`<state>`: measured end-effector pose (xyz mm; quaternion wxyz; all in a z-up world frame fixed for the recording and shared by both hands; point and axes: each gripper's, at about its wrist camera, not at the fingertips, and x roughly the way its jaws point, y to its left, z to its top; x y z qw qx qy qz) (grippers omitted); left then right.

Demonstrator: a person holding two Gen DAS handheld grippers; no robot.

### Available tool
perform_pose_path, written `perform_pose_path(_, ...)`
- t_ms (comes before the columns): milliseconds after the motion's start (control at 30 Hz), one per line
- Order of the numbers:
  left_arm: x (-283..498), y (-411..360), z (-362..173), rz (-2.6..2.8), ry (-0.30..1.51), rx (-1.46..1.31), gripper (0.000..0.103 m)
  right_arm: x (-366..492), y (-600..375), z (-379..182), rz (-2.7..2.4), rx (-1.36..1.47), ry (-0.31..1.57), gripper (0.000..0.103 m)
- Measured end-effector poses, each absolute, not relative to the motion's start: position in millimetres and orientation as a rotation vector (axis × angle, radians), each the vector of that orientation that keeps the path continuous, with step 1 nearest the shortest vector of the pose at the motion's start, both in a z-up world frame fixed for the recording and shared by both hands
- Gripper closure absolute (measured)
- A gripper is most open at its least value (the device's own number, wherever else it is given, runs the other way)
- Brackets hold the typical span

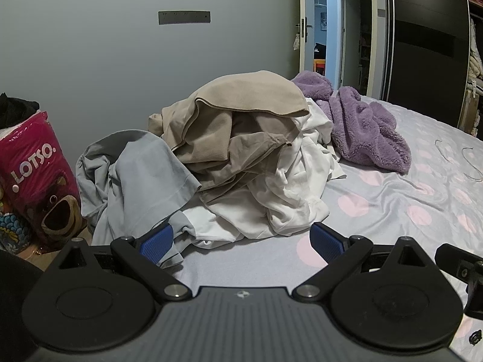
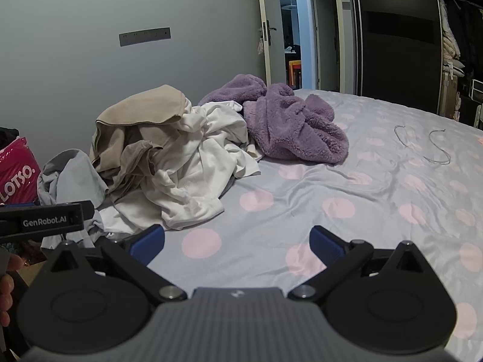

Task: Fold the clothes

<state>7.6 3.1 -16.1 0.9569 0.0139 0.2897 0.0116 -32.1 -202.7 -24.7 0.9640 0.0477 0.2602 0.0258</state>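
A heap of clothes lies on the bed: a beige garment (image 1: 241, 99) on top, a pale blue-grey one (image 1: 142, 175) at the left, a white one (image 1: 289, 193) in front and a fluffy purple one (image 1: 368, 126) behind right. The same heap shows in the right wrist view: beige (image 2: 142, 111), white (image 2: 196, 175), purple (image 2: 295, 126), blue-grey (image 2: 75, 178). My left gripper (image 1: 241, 241) is open and empty just before the heap's front edge. My right gripper (image 2: 237, 241) is open and empty over bare sheet, right of the heap.
The bed sheet (image 2: 347, 181) is grey with pink dots. Thin wire loops (image 2: 422, 144) lie at its right. A pink LOTSO bag (image 1: 33, 175) stands beside the bed at the left. A grey wall, an open door (image 1: 305, 30) and a dark wardrobe (image 2: 392, 39) lie beyond.
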Motion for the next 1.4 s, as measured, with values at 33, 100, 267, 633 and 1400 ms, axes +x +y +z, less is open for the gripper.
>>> perform_pose_path(33, 8, 4, -16, 0.024, 0.59, 0.027, 0.004, -31, -202, -25, 0.053, 0.097, 0.527, 0.0)
perform_pose_path(100, 10, 7, -18, 0.028, 0.596, 0.023, 0.004, -30, -201, -25, 0.055, 0.097, 0.529, 0.0)
perform_pose_path(267, 25, 25, -22, 0.051, 0.605, 0.006, 0.005, -20, -194, -28, 0.063, 0.097, 0.536, 0.0)
perform_pose_path(633, 124, 114, -36, 0.262, 0.627, -0.069, 0.015, 23, -165, -48, 0.128, 0.055, 0.574, 0.001)
perform_pose_path(1400, 186, 158, -66, 0.177, 0.738, -0.076, 0.09, 93, -112, -77, 0.198, -0.022, 0.673, 0.009)
